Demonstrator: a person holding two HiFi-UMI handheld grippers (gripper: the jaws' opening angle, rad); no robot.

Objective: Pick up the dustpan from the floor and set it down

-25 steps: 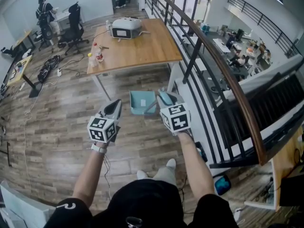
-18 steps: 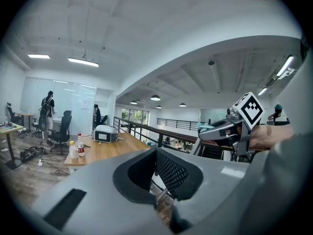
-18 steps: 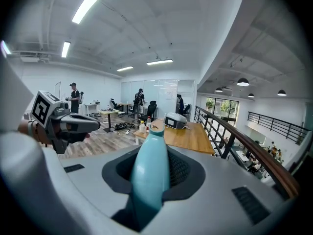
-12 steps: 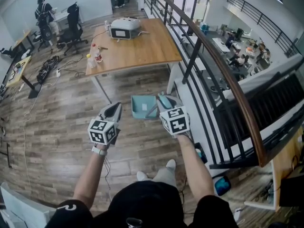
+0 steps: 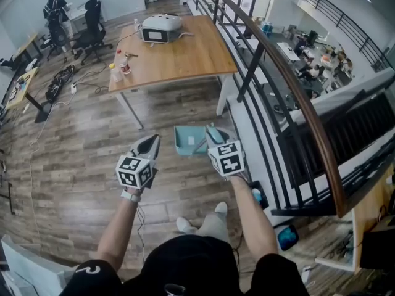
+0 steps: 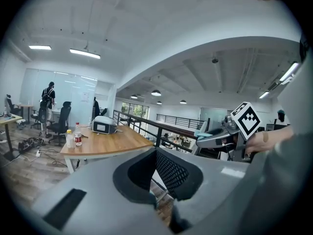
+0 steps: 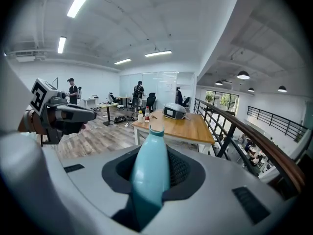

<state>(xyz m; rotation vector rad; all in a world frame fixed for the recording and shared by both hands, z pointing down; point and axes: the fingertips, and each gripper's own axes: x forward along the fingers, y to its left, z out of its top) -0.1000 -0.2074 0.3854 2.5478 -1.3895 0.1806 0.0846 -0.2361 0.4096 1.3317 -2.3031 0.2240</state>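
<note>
Right gripper view: the dustpan [image 7: 149, 175] handle is sitting between my jaws, and the right gripper [image 5: 213, 134] is clamping on it. In the head view the teal pan is hanging just ahead of that claw, over the wooden floor [image 5: 80, 147], between the table [image 5: 185, 54] leg and the railing [image 5: 290, 91]. It's probably clear of the floor, but from this steep angle I can't confirm the gap.

The left gripper [image 5: 150, 142] is hovering beside it with its jaws together and nothing between them.

My read on the step: pickup is done and I'm working on the set-down. The next move needs the pan brought flat onto the boards, clear of the table leg and the rail posts. I'd let go only once it's resting.

On writing, I'm finding nothing legible. The marker cubes are showing black-and-white squares only. The bottles [image 5: 120, 69] and the white device [image 5: 162, 28] on the table are too small to read.
</note>
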